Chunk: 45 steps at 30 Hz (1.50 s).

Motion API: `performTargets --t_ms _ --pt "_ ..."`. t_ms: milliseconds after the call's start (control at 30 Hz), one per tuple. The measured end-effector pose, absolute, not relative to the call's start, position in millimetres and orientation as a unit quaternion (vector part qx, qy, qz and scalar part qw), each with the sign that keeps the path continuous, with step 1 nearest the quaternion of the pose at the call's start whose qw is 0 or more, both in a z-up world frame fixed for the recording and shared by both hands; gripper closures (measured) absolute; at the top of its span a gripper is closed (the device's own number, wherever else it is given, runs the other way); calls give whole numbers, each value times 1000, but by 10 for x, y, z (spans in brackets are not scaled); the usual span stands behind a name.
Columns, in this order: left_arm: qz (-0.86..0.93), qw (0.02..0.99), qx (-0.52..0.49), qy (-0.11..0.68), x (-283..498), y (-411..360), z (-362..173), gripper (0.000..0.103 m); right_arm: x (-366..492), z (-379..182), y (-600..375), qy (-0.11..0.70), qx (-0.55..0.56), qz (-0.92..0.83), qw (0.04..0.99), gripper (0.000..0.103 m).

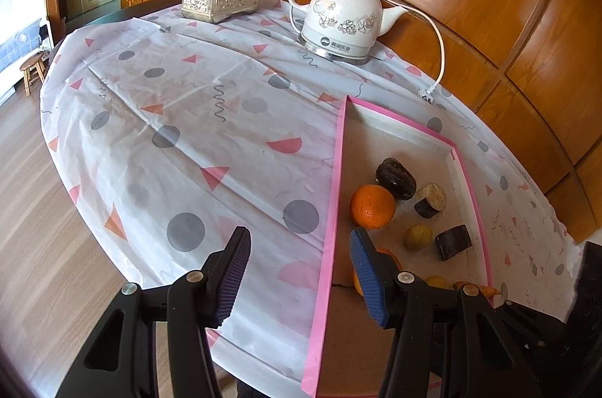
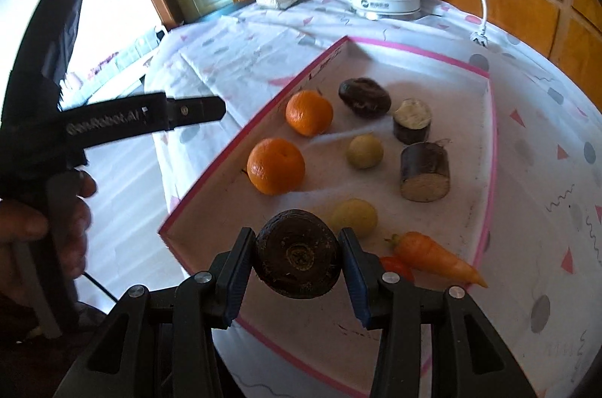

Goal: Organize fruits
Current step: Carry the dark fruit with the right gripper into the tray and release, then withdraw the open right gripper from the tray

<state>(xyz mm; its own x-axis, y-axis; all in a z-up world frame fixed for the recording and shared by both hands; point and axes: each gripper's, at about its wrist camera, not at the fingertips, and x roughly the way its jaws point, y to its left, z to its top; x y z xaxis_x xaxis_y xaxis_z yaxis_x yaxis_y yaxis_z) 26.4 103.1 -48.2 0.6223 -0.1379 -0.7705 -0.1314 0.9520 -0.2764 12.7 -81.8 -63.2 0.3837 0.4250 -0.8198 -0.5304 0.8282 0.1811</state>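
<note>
The dark round fruit (image 2: 298,254) sits clamped between my right gripper's (image 2: 299,260) pads, held above the near end of the pink-rimmed tray (image 2: 493,149), and I judge its rounded sides the main risk: the pads grip it only at two narrow spots, so a tilt or jolt could let it roll out and knock the pale yellow fruit (image 2: 354,217) or the carrot (image 2: 432,256) just beyond it. Its skin looks dark brown, rough and dull, with a ringed scar facing the camera. Setting it down carelessly could also bump the oranges (image 2: 275,165) lying near the tray's left wall. My left gripper (image 1: 299,275) hangs wide open and empty over the tray's left rim, one finger inside it beside an orange (image 1: 372,206).
</note>
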Motion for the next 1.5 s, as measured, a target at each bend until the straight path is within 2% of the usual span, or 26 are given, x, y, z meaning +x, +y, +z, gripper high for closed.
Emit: performTargets --t_ms 300,433,700,1100,1300,1500 --pt "-4 888 -150 435 253 992 -489 47 184 -696 -833 476 -55 267 836 56" --pt "-5 890 -146 432 245 972 -470 47 158 -665 -889 471 -41 263 841 46" --pt "-10 898 -129 421 207 885 -401 47 75 -537 -1060 453 -15 240 859 45" --pt "-19 915 -94 391 107 727 -279 39 -33 -439 -1394 426 19 150 892 46" --pt "-16 928 -77 363 27 655 -163 27 -84 -350 -1524 400 16 100 911 45" --pt "-18 936 -69 345 -27 598 -69 11 -109 -318 -1587 389 12 70 919 43"
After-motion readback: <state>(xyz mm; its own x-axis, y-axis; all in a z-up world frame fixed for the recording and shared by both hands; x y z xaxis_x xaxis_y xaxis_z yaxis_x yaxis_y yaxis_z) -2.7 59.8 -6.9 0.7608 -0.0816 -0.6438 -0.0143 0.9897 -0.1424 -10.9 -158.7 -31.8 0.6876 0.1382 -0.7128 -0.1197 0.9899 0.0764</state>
